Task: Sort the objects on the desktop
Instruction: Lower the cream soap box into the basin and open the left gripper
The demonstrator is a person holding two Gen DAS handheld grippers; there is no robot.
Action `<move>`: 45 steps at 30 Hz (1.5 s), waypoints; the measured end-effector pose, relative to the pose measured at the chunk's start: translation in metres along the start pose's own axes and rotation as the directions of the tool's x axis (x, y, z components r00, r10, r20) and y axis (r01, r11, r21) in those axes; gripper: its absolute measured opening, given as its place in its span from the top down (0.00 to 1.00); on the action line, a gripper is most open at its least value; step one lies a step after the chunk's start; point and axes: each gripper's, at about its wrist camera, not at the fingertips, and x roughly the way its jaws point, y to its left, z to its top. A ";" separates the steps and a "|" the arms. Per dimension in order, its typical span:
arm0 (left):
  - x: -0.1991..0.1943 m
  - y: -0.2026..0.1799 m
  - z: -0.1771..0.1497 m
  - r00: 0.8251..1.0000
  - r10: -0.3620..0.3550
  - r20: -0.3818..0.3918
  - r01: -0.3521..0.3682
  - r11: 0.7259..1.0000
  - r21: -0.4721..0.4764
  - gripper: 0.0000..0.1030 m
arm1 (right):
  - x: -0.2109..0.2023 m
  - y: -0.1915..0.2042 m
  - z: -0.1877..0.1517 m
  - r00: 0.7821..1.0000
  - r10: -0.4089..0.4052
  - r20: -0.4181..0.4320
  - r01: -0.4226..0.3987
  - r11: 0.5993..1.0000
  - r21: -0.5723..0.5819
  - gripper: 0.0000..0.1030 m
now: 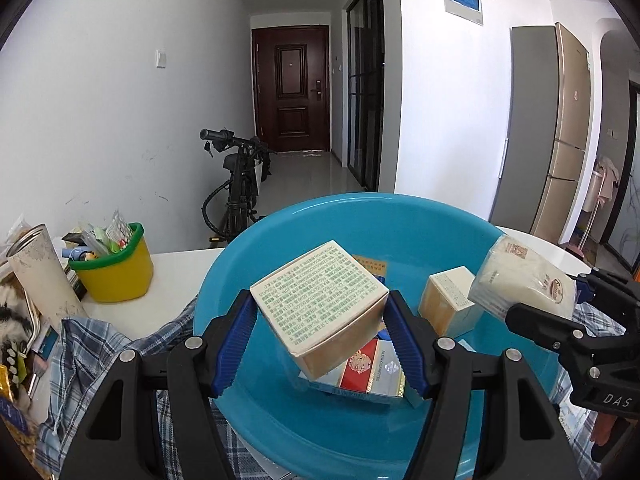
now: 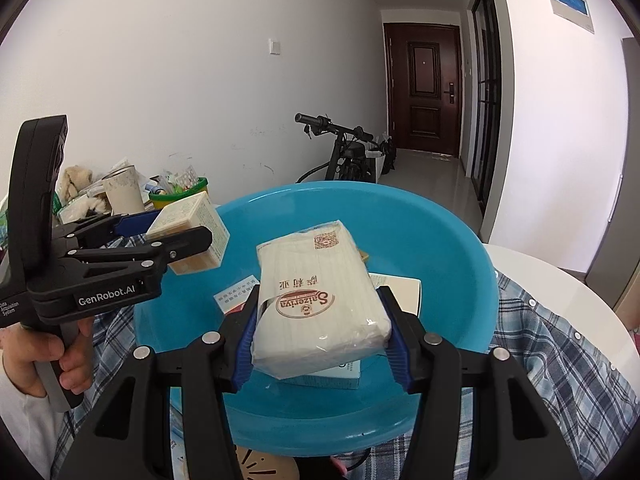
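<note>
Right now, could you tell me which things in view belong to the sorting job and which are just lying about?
In the job:
left gripper holding the cream box
right gripper holding the tissue pack
blue basin
cigarette pack

Lying about:
yellow bucket
bicycle
plaid shirt

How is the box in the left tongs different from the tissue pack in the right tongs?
The box is rigid cardboard with sharp corners; the tissue pack is soft and plastic-wrapped. The box bears dense green print, the tissue pack a brown oval logo. Both are pale, clamped between blue pads, and held above the blue basin.
</note>
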 end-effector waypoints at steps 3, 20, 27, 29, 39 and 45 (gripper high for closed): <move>-0.002 0.000 -0.001 1.000 -0.002 0.004 0.002 1.000 0.004 0.34 | -0.001 0.004 0.000 1.000 -0.005 0.002 0.005 1.000 -0.014 0.49; -0.006 -0.002 -0.002 1.000 0.007 0.001 -0.007 1.000 0.017 0.34 | 0.005 0.007 -0.002 1.000 -0.006 -0.010 0.006 1.000 -0.027 0.49; -0.008 -0.003 -0.004 1.000 0.010 0.003 -0.010 1.000 0.019 0.34 | 0.005 0.007 -0.003 1.000 -0.008 -0.010 0.007 1.000 -0.026 0.49; -0.009 -0.003 -0.004 1.000 0.010 0.007 -0.010 1.000 0.017 0.34 | 0.004 0.007 -0.003 1.000 -0.009 -0.007 0.009 1.000 -0.028 0.49; -0.008 0.003 -0.005 1.000 0.008 -0.004 -0.008 1.000 -0.019 0.34 | 0.004 0.008 -0.004 1.000 -0.007 -0.008 0.007 0.999 -0.036 0.49; -0.011 0.004 -0.004 1.000 0.012 -0.001 -0.012 1.000 -0.028 0.34 | 0.002 0.010 -0.003 1.000 -0.007 -0.004 0.007 0.999 -0.040 0.49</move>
